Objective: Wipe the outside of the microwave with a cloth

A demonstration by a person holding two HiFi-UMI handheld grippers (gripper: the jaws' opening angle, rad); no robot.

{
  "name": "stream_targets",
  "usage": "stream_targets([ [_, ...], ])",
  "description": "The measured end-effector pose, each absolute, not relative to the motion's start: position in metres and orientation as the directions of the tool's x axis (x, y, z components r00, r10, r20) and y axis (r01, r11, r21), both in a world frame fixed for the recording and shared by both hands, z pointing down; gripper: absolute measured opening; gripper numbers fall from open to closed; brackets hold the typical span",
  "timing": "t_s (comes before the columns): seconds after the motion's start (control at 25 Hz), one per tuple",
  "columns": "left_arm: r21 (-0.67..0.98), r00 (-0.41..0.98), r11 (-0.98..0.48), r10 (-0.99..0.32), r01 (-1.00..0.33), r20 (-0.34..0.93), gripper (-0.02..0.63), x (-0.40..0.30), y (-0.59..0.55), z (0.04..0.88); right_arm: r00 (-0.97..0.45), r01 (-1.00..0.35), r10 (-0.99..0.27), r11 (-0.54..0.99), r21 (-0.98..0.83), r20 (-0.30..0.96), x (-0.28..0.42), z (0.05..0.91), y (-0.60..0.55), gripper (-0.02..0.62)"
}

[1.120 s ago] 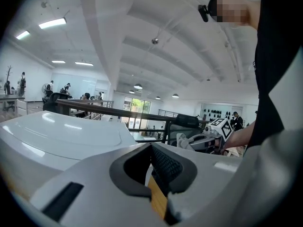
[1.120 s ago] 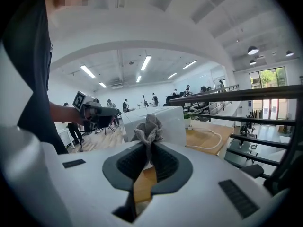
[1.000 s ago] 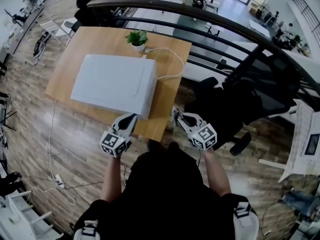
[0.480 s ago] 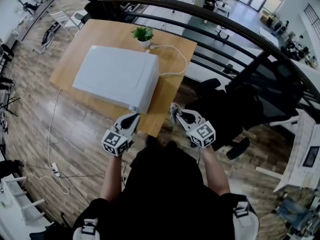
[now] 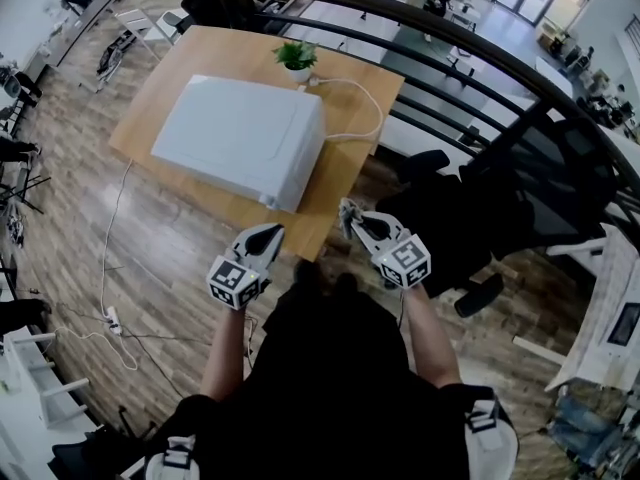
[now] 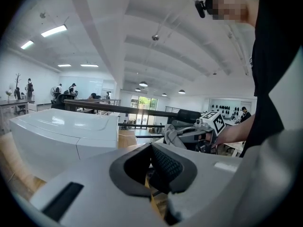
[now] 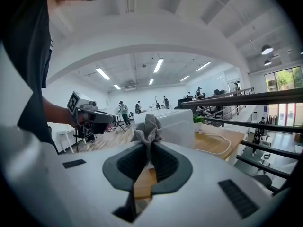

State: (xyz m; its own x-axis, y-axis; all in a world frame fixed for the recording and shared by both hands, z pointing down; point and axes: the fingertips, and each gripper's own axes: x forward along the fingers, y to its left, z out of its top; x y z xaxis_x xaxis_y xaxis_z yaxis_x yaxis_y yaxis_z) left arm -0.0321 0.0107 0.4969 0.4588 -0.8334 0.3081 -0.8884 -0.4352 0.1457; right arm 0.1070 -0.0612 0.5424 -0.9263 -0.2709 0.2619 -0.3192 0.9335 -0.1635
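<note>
A person stood at the near corner of a wooden surface (image 5: pixel 342 173), with the white microwave (image 5: pixel 240 138) resting on it at about 11 o'clock from both grippers and well apart from them. The right gripper (image 7: pixel 147 151) had its fingers clamped on a bunched grey cloth (image 7: pixel 147 126) (held clear of the microwave). The left gripper (image 6: pixel 152 167) had its fingers pressed together on nothing. A potted plant (image 5: pixel 297 58) sat at 1 o'clock from the microwave.
</note>
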Motion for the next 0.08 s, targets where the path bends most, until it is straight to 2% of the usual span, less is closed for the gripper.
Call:
stream_targets([
  [0.08,0.145,0.457,-0.434,-0.833,-0.889,0.311,0.002,-0.0289,0.0130,0.4996,-0.927,-0.316,-0.268,0.935,-0.164,0.262,0.1084,0.5450,-0.0611,0.023],
])
